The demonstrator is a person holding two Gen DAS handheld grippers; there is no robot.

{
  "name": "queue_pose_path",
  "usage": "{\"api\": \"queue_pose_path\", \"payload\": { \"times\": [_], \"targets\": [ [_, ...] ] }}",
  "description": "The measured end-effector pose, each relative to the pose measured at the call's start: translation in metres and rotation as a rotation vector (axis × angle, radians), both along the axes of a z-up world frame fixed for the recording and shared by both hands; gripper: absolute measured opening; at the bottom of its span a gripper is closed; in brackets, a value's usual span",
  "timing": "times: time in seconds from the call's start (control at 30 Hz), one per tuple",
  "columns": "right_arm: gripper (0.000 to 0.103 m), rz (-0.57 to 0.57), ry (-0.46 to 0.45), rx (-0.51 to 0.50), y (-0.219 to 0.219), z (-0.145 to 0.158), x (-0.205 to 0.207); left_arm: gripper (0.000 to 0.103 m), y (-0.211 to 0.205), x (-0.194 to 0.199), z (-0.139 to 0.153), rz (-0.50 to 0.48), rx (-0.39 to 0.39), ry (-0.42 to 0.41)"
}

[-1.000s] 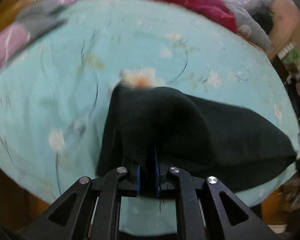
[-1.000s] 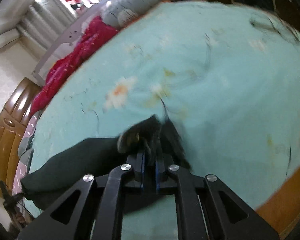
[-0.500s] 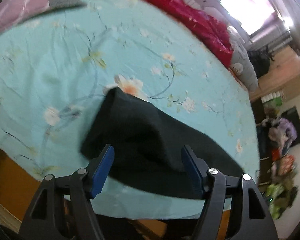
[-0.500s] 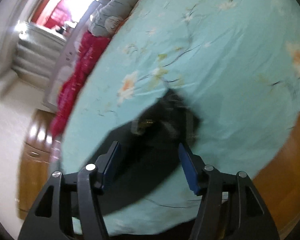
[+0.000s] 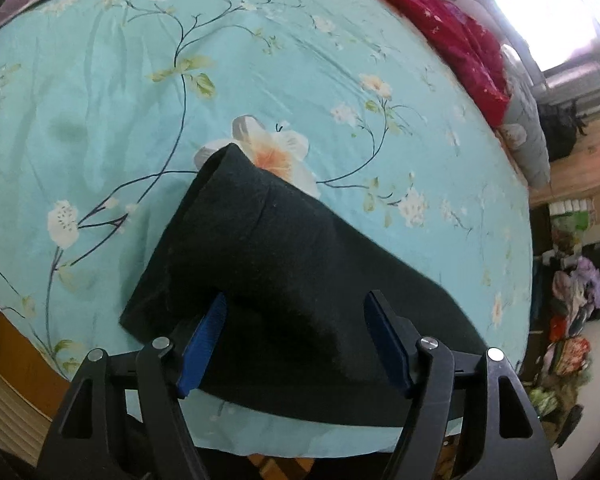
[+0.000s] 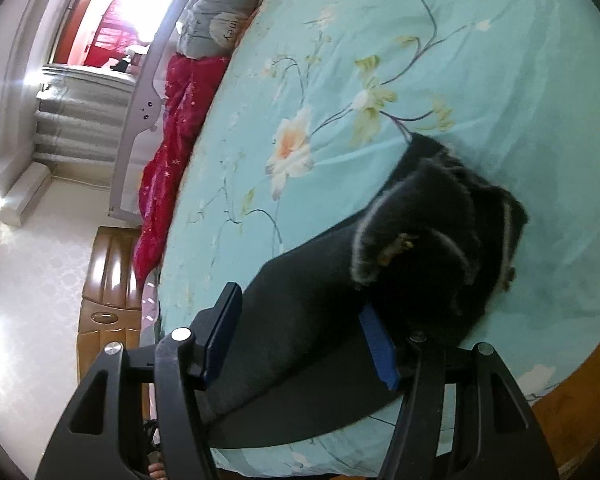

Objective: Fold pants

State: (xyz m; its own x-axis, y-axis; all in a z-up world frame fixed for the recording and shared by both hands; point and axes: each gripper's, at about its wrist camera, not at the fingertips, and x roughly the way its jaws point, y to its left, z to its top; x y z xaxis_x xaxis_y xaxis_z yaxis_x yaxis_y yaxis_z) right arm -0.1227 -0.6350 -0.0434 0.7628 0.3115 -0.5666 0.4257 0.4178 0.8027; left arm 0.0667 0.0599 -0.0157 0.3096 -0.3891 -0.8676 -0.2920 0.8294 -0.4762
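The black pants [image 5: 284,272] lie folded in a long band on the light blue flowered bed sheet [image 5: 180,80], near the bed's front edge. My left gripper [image 5: 296,340] is open and empty, its blue pads just above the leg end of the pants. In the right wrist view the waist end of the pants [image 6: 432,248] lies bunched, with grey fleece lining turned out. My right gripper [image 6: 304,336] is open and empty, held just above the cloth.
A red quilt [image 5: 452,28] and grey pillows [image 5: 528,140] lie along the far side of the bed. The wooden bed frame [image 6: 572,408] runs along the near edge. A wooden cabinet [image 6: 108,280] stands on the floor, and piled clothes [image 5: 572,312] sit at the right.
One second ago both grippers were shut on the pants. Both have opened, let the cloth drop onto the sheet and pulled back from it.
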Motion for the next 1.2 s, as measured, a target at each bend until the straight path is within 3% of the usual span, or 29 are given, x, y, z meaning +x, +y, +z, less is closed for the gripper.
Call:
{"api": "queue_pose_path", "payload": {
  "times": [0.07,0.17,0.2,0.23,0.27,0.3,0.37,0.4,0.5,0.57,0.63,0.67,0.77,0.8,0.83,0.93,1.1,1.2],
  "targets": [
    [0.062,0.007,0.0,-0.001,0.002,0.003,0.002,0.073,-0.003,0.005,-0.001,-0.001,-0.017,0.006],
    [0.062,-0.003,0.009,-0.006,-0.002,0.003,0.006,0.071,-0.014,0.014,-0.007,-0.029,0.02,0.031],
    [0.058,-0.008,0.021,-0.01,-0.003,0.001,0.008,0.053,-0.019,0.018,-0.011,-0.038,0.043,0.043],
    [0.051,-0.006,0.041,-0.024,-0.004,-0.002,0.014,0.012,-0.024,0.023,-0.014,-0.059,0.072,0.05],
    [0.024,-0.004,0.057,-0.04,-0.004,-0.004,0.018,0.004,-0.026,0.028,-0.015,-0.08,0.101,0.06],
    [0.007,0.006,0.074,-0.054,-0.006,-0.006,0.024,0.004,-0.028,0.035,-0.014,-0.089,0.1,0.061],
    [0.007,0.018,0.068,-0.063,-0.014,0.001,0.038,0.004,-0.025,0.05,0.016,-0.045,0.077,-0.017],
    [0.007,0.012,0.029,-0.071,-0.017,0.014,0.042,0.004,-0.023,0.053,0.03,-0.041,0.053,-0.061],
    [0.007,-0.017,-0.156,-0.122,-0.022,0.071,0.043,0.004,-0.025,0.045,0.109,-0.048,0.014,-0.296],
    [0.007,-0.016,-0.224,-0.175,-0.018,0.095,0.033,0.005,-0.025,0.029,0.125,-0.075,0.012,-0.364],
    [0.007,-0.008,-0.217,-0.189,-0.017,0.089,0.02,0.006,-0.025,0.012,0.112,-0.11,0.055,-0.37],
    [0.007,-0.009,-0.204,-0.193,-0.017,0.079,0.013,0.006,-0.024,-0.001,0.091,-0.126,0.069,-0.341],
    [0.007,-0.015,-0.06,-0.163,-0.014,0.02,-0.011,0.005,-0.022,-0.02,0.018,-0.168,0.114,-0.153],
    [0.007,-0.024,-0.019,-0.134,-0.015,0.002,-0.014,0.005,-0.02,-0.025,-0.013,-0.166,0.11,-0.055],
    [0.007,-0.03,0.012,-0.098,-0.017,-0.014,-0.018,0.005,-0.019,-0.029,-0.024,-0.155,0.111,-0.03],
    [0.007,-0.053,0.017,-0.074,-0.017,-0.031,-0.025,0.005,-0.012,-0.032,-0.029,-0.111,0.077,-0.037],
    [0.007,-0.04,-0.027,-0.092,-0.02,-0.013,-0.021,0.005,-0.011,-0.032,-0.005,-0.103,0.049,-0.1],
    [0.007,-0.04,-0.069,-0.106,-0.014,-0.005,-0.033,0.005,-0.012,-0.043,0.001,-0.119,0.073,-0.117]
  ]
}}
